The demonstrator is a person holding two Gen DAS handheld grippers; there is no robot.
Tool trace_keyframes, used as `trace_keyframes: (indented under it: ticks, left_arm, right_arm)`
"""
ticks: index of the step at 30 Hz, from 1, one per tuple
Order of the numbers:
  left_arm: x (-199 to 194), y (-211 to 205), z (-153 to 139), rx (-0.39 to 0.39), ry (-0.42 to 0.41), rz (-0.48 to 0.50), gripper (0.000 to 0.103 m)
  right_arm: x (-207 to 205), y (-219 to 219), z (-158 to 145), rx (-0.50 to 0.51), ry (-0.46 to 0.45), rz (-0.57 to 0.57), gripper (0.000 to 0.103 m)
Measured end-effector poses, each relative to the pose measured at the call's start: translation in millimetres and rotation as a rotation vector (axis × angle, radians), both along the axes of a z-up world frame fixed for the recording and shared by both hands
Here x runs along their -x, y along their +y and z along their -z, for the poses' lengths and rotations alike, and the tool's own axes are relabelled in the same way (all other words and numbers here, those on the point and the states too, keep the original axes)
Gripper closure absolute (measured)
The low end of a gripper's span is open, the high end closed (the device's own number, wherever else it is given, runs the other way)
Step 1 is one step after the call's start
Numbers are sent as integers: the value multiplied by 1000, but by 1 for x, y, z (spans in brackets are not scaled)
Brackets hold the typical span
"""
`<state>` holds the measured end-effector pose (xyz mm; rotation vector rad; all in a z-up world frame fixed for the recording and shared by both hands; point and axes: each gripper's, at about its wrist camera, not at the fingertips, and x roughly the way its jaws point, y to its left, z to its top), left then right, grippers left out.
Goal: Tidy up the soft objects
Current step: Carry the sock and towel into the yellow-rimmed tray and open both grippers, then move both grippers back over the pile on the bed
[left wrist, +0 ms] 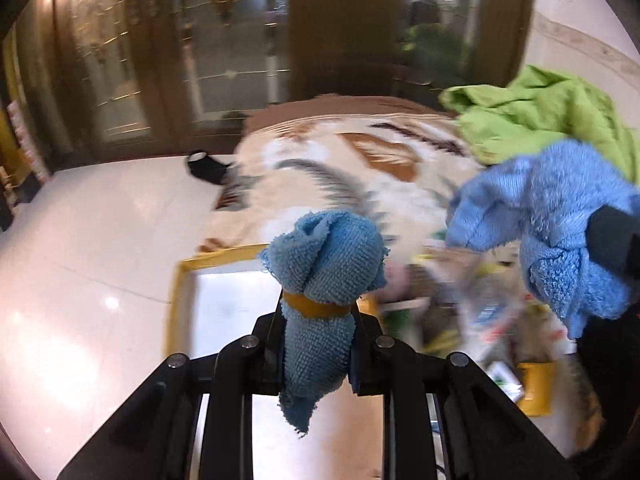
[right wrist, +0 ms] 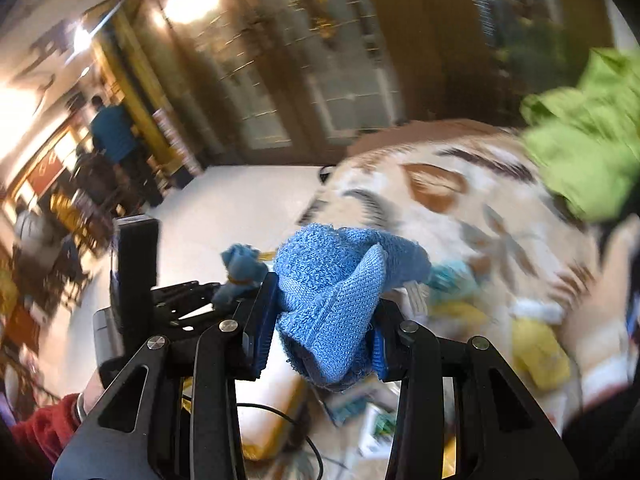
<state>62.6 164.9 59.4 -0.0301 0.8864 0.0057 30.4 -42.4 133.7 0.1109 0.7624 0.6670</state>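
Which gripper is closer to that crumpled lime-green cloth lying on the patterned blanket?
Right. The right gripper, clamped on a blue towel, sits just below the crumpled lime-green cloth. The left gripper, holding its own blue cloth, is farther away, over the yellow-rimmed tray.

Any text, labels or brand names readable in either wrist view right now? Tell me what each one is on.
None can be read.
Packets under the grippers: print is motion-blurred.
Red sign far left in the right wrist view: light marks, too blurred to read.
Blue cloths in both grippers: no label visible.
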Motion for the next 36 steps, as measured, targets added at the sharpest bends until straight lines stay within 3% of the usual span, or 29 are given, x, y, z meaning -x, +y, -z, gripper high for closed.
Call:
trace_keyframes:
  ticks: [4, 8, 14, 18, 22, 26, 29, 36]
  left_arm:
    - [-10, 29, 22, -9, 31, -65, 82]
    - [-22, 44, 47, -18, 68, -113, 82]
    - [-31, 58, 75, -41, 111, -160, 82]
    - [-35, 62, 92, -41, 141, -166, 81]
    - [-34, 68, 99, -33, 155, -184, 78]
    - [-29, 78, 97, -1, 163, -203, 61]
    - [-24, 81, 95, 28, 169, -193, 59]
    - [-16, 76, 84, 50, 141, -183, 40]
  right_arm:
    - [-9, 53, 9, 66, -38, -63, 65]
    - [-26, 96, 36, 133, -22, -106, 65]
    - [-42, 135, 85, 236, 38, -150, 65]
    - [-53, 142, 107, 253, 86, -143, 65]
    - [-59, 142, 122, 238, 151, -159, 64]
    - [-67, 132, 137, 137, 305, -169, 60]
    - [-63, 122, 136, 79, 323, -161, 60]
    - [-52, 108, 121, 25, 335, -139, 60]
